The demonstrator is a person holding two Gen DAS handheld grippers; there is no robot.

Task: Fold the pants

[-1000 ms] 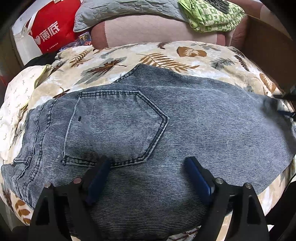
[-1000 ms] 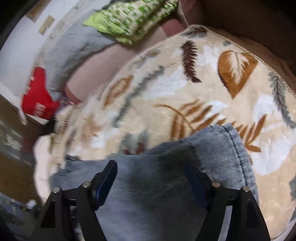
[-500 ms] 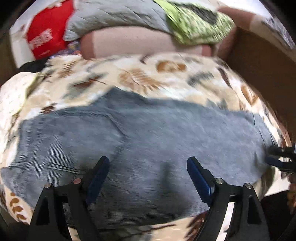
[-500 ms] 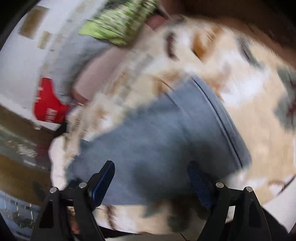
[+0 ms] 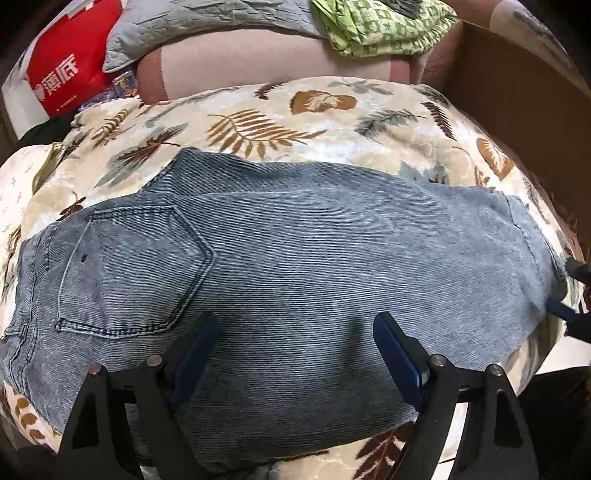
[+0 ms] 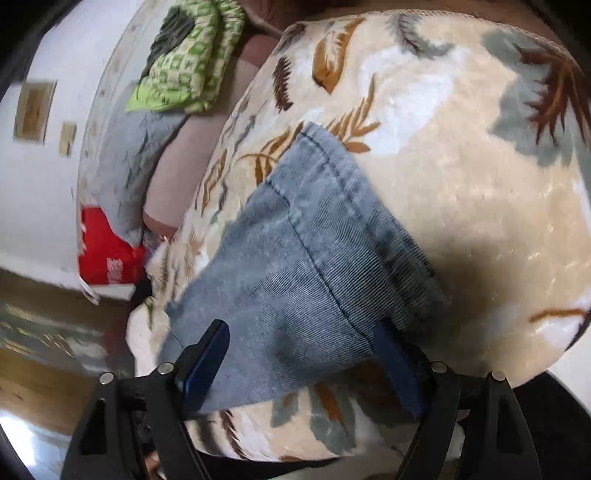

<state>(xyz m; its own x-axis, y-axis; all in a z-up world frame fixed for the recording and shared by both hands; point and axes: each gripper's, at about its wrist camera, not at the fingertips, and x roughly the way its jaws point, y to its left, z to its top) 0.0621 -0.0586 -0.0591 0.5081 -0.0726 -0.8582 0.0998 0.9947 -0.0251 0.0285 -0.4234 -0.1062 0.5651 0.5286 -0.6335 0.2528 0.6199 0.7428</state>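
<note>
- Leaf-print blanket [image 5: 258,122]: covers the bed surface and carries the pants. Bare blanket runs along the far edge and, in the right wrist view, fills the right side [image 6: 461,166] beyond the hem.
- Pants [image 5: 314,266]: blue denim, lying flat lengthwise across the blanket, waist toward the left edge, leg end toward the right edge. Only the left wrist view shows the full length and the back pocket [image 5: 133,273]; the right wrist view shows only the leg end [image 6: 306,266] with its stitched hem [image 6: 332,162].
- Background items, far side: red bag [image 5: 66,62], grey quilted pillow [image 5: 207,22], green patterned cloth [image 5: 384,26], brown cardboard panel [image 5: 517,96] at the right.
- Left gripper [image 5: 291,354]: jaws spread wide, over the near edge of the pants, holding nothing.
- Right gripper [image 6: 303,362]: jaws spread wide, straddling the near corner of the leg end, not closed on it. The left wrist view shows it [image 5: 570,291] at the far right edge, at the hem.
</note>
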